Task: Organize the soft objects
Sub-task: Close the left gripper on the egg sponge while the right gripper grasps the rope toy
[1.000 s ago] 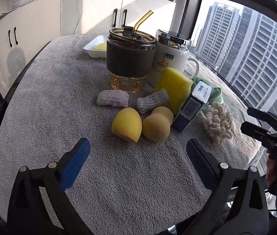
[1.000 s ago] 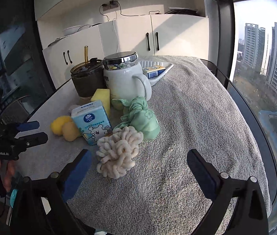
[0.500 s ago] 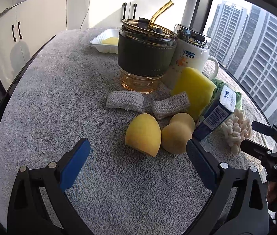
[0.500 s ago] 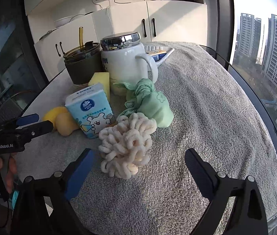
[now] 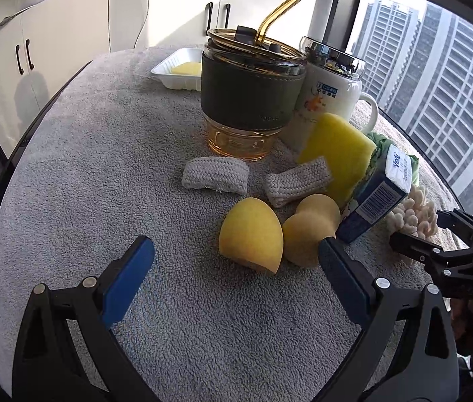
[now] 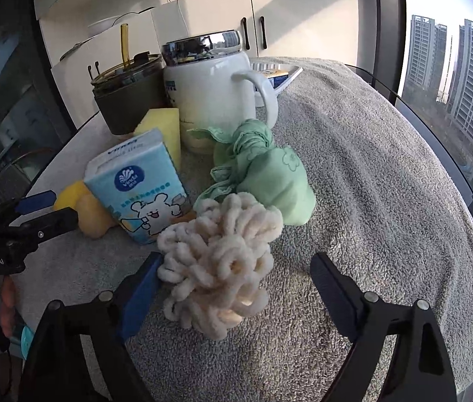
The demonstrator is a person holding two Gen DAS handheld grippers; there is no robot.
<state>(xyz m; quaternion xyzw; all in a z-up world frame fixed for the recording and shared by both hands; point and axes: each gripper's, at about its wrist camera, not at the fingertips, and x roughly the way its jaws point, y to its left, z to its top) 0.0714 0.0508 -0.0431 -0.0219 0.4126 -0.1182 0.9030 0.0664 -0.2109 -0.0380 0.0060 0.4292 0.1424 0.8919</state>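
Note:
On the grey towel lie two yellow makeup sponges [image 5: 251, 234] [image 5: 310, 231], two grey knitted rolls [image 5: 215, 175] [image 5: 298, 181], a yellow sponge block [image 5: 337, 154], a cream loopy chenille ball [image 6: 218, 264] and a knotted green cloth [image 6: 270, 174]. My left gripper [image 5: 233, 264] is open, its jaws either side of the near yellow sponges, just short of them. My right gripper [image 6: 233, 284] is open with the chenille ball between its jaws, its left pad close to the ball. The chenille ball also shows in the left wrist view [image 5: 412, 214].
A glass tumbler with dark sleeve and straw [image 5: 250, 97], a white lidded mug [image 6: 209, 90] and a blue tissue pack [image 6: 139, 184] stand among the soft things. A white tray [image 5: 179, 73] sits at the back. The table edge curves by the window at right.
Both grippers have moved forward. The left one has come up to the yellow sponges; the right one has come up around the chenille ball. Both stay open.

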